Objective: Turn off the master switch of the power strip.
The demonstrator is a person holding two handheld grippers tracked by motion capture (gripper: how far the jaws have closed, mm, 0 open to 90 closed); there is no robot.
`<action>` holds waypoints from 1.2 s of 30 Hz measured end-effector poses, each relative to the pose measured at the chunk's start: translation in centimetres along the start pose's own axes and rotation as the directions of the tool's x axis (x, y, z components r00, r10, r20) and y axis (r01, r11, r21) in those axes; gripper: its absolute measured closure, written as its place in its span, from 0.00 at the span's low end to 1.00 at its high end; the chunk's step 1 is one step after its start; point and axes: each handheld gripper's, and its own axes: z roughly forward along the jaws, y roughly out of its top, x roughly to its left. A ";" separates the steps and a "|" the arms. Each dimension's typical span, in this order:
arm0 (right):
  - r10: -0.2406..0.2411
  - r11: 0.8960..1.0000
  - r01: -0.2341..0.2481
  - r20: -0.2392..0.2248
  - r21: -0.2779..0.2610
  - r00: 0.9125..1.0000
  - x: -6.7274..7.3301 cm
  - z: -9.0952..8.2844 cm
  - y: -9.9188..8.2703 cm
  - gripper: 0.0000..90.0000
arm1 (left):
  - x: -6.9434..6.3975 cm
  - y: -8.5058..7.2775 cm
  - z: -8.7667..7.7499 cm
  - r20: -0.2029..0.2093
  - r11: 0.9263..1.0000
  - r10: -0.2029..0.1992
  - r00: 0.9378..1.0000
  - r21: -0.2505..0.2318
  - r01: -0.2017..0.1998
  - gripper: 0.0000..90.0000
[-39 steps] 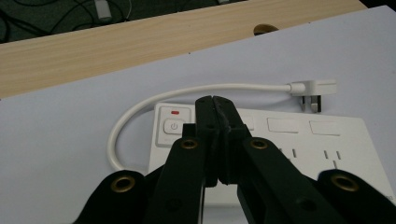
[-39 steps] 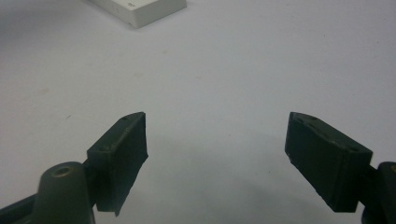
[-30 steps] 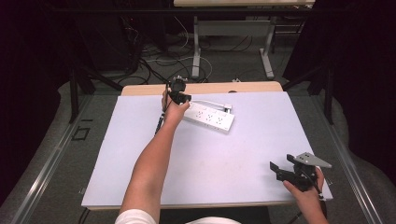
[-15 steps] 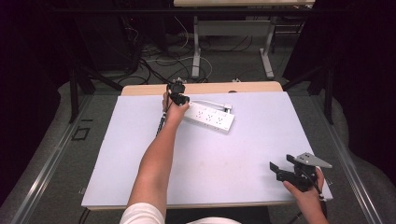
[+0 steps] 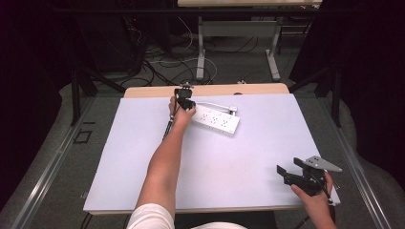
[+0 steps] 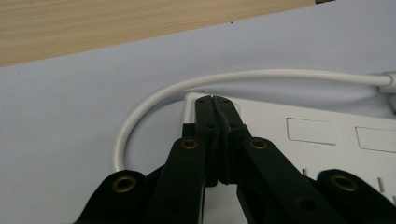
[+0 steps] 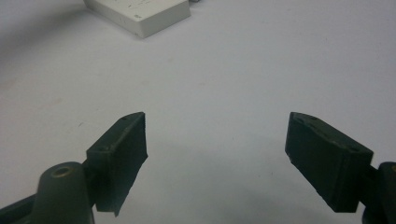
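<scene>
A white power strip [image 5: 215, 119] lies at the far middle of the pale table cover [image 5: 239, 162], its white cord [image 6: 140, 112] looping out from the near end. My left gripper [image 5: 184, 101] is shut, and its tips [image 6: 215, 100] rest over the cord end of the power strip [image 6: 327, 154] with nothing visible between the jaws. My right gripper [image 5: 286, 171] is held low at the near right corner. It is open [image 7: 215, 140] with bare table between its fingers, and the power strip [image 7: 140, 11] lies far ahead of it.
A wooden table edge [image 5: 210, 89] runs along the far side of the cover. Beyond it stand desk legs [image 5: 200, 47] and loose floor cables [image 5: 157, 62]. Dark curtains close both sides.
</scene>
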 end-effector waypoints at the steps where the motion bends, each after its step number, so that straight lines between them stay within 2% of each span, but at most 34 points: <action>1: 0.001 1.000 -0.001 0.002 0.002 1.000 0.0 0.0 0.0 0.22 | -0.1 0.0 0.1 -0.010 1.000 -0.008 1.000 -0.001 0.008 1.00; 5: -0.005 1.000 0.005 -0.002 -0.003 1.000 -0.1 0.1 -0.1 0.22 | -0.4 0.0 0.2 -0.029 1.000 0.015 0.999 0.000 -0.015 1.00; 6: -0.002 1.000 0.002 -0.004 -0.004 1.000 -0.1 0.1 -0.1 0.22 | -0.4 0.0 0.2 -0.030 0.999 0.033 0.999 0.005 -0.033 1.00; 7: -0.002 1.000 0.002 0.004 -0.010 1.000 -0.1 0.1 -0.1 0.22 | -0.4 0.0 0.2 -0.033 0.999 0.033 0.999 0.003 -0.033 1.00; 8: 0.000 1.000 0.000 0.003 -0.012 1.000 -0.1 0.1 -0.1 0.22 | -0.5 0.1 0.2 -0.033 1.000 0.016 0.999 0.007 -0.016 1.00; 9: -0.001 1.000 0.001 0.003 -0.002 1.000 -0.1 0.0 0.0 0.22 | -0.4 0.1 0.2 -0.029 1.000 0.024 0.999 0.009 -0.024 1.00; 10: -0.002 1.000 0.002 0.004 0.002 1.000 -0.1 -0.1 0.0 0.22 | -0.5 0.1 0.3 -0.028 1.000 0.009 1.000 0.012 -0.009 1.00; 11: -0.001 1.000 0.001 0.004 -0.004 1.000 -0.1 -0.1 0.0 0.22 | -0.4 0.1 0.2 -0.031 0.999 0.037 0.999 0.020 -0.036 1.00; 13: 0.004 1.000 -0.004 -0.002 -0.015 1.000 0.0 -0.1 0.1 0.22 | -0.6 0.0 0.3 -0.042 0.999 0.033 0.999 0.016 -0.032 1.00; 17: -0.003 1.000 0.003 0.005 -0.005 1.000 0.0 -0.2 0.1 0.22 | -0.8 0.1 0.3 -0.057 0.998 0.057 0.997 0.029 -0.055 1.00; 20: -0.011 1.000 0.011 0.003 -0.002 1.000 0.0 -0.3 0.2 0.22 | -0.9 0.1 0.3 -0.067 0.999 0.042 0.997 0.024 -0.041 1.00; 22: -0.017 1.000 0.017 0.001 -0.013 1.000 -0.1 -0.3 0.1 0.22 | -1.2 0.1 0.4 -0.085 0.998 0.064 0.994 0.023 -0.063 1.00; 23: -0.001 1.000 0.001 0.001 -0.016 1.000 0.0 -0.2 0.0 0.22 | -1.2 0.0 0.4 -0.085 0.998 0.066 0.994 0.023 -0.064 1.00; 25: -0.002 1.000 0.002 0.005 -0.012 1.000 0.0 -0.2 0.0 0.22 | -1.1 0.1 0.2 -0.081 0.998 0.065 0.995 0.012 -0.064 1.00; 26: -0.007 1.000 0.007 0.003 -0.020 1.000 0.0 -0.1 0.0 0.22 | -1.1 0.1 0.1 -0.077 0.999 0.053 0.996 0.011 -0.052 1.00; 30: -0.012 1.000 0.012 0.003 0.002 1.000 -0.1 -0.1 0.0 0.22 | -1.0 0.1 0.0 -0.061 0.999 0.051 0.997 0.017 -0.050 1.00; 36: 0.008 1.000 -0.008 0.005 -0.005 1.000 -0.1 -0.2 0.0 0.22 | -1.0 0.2 -0.5 -0.049 0.999 0.043 0.998 0.015 -0.043 1.00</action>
